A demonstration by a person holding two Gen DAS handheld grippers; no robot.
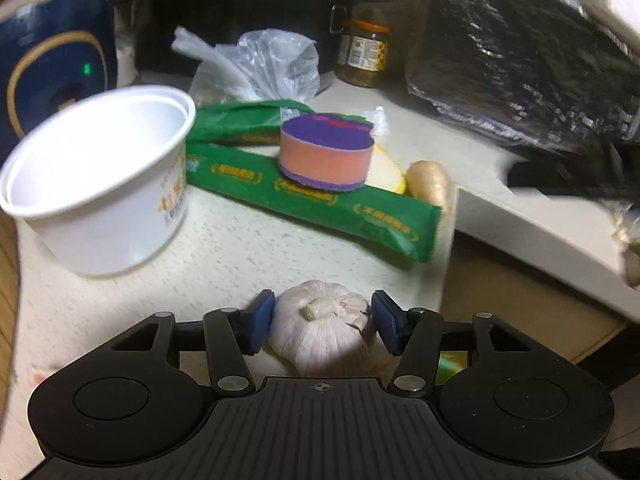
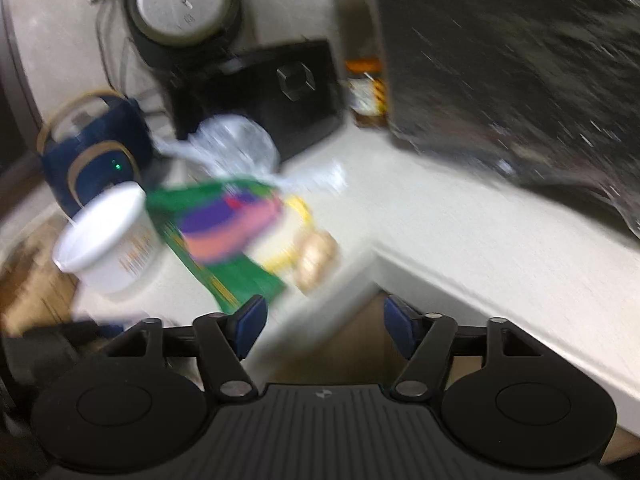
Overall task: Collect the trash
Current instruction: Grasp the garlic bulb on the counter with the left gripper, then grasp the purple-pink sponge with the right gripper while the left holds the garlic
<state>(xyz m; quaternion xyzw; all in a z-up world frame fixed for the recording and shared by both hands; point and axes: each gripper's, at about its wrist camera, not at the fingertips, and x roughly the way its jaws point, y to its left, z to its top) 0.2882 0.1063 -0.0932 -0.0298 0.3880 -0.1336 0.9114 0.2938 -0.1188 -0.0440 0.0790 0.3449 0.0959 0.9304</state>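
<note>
In the left wrist view my left gripper (image 1: 323,322) has its blue pads on both sides of a white garlic bulb (image 1: 320,330), closed on it at the counter's near edge. A white paper cup (image 1: 100,176) stands to the left. A green wrapper (image 1: 320,204) lies ahead with a purple-and-pink sponge (image 1: 326,152) on it. A crumpled clear plastic bag (image 1: 260,64) sits behind. The right wrist view is blurred; my right gripper (image 2: 324,326) is open and empty above the counter corner, with the cup (image 2: 108,240), wrapper (image 2: 236,276) and sponge (image 2: 228,232) ahead to its left.
A ginger piece (image 1: 430,184) lies by the wrapper's right end. A jar with an orange lid (image 1: 366,52), a black appliance (image 1: 240,24), a navy kettle-like appliance (image 1: 52,64) and a black plastic-wrapped bulk (image 1: 528,60) stand at the back. The counter (image 1: 240,256) steps in at the right.
</note>
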